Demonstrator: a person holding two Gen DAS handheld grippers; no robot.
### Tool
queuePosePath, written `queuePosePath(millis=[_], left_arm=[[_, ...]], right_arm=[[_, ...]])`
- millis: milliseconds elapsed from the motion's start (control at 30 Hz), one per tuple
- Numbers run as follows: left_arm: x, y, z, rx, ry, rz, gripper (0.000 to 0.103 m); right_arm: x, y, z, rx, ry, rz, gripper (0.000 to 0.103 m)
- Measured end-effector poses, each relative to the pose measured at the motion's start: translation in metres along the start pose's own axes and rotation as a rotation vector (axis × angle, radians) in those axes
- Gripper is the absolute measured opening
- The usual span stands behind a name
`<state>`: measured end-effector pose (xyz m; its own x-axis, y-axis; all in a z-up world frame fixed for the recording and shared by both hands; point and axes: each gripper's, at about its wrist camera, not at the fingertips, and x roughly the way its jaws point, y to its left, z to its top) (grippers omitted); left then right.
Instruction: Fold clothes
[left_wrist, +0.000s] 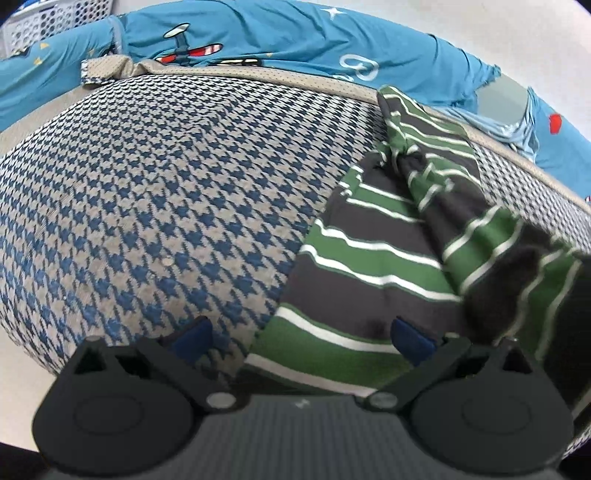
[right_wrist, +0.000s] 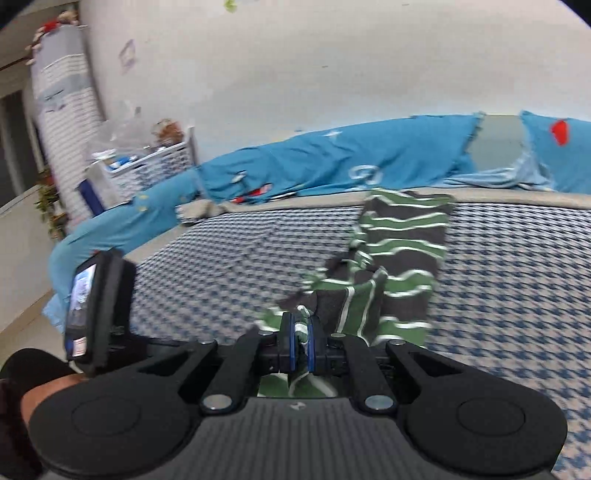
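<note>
On the bed (right_wrist: 517, 258), over a blue-and-beige houndstooth cover (left_wrist: 147, 203), lay a striped garment (left_wrist: 388, 258) in green, dark grey and white, rumpled and partly bunched toward the far edge. The right tool (right_wrist: 300, 338) was clamped on a fold of that garment, its blue pads pinching the cloth, which trailed away across the cover. The left tool (left_wrist: 301, 338) stood wide open above the garment's near edge, gripping nothing. Only the right wrist view showed the room: a white wall (right_wrist: 332, 74), a white basket shelf (right_wrist: 147, 162) at the bed's far left corner, and the left tool's body with a small screen (right_wrist: 79, 295). The left wrist view showed a teal printed quilt (left_wrist: 277, 37) heaped along the far edge. To the garment's left the cover lay bare and flat.
</note>
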<state>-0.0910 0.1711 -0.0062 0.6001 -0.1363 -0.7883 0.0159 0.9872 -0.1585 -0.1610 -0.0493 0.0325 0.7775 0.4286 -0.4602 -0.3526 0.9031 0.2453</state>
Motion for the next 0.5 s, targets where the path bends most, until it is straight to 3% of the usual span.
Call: queuePosePath(millis=[167, 300, 500], left_arm=[[-0.009, 0.019, 0.006, -0.067, -0.026, -0.004, 0.103], [-0.018, 0.040, 0.012, -0.123, -0.065, 0.060, 0.103], [-0.029, 0.070, 0.019, -0.227, -0.108, 0.090, 0.103]], right_arm=[[0.018, 0.025, -0.003, -0.043, 0.030, 0.068, 0.008], [0.032, 0.044, -0.005, -0.081, 0.039, 0.102, 0.008], [0.058, 0.060, -0.006, -0.093, 0.073, 0.144, 0.008]])
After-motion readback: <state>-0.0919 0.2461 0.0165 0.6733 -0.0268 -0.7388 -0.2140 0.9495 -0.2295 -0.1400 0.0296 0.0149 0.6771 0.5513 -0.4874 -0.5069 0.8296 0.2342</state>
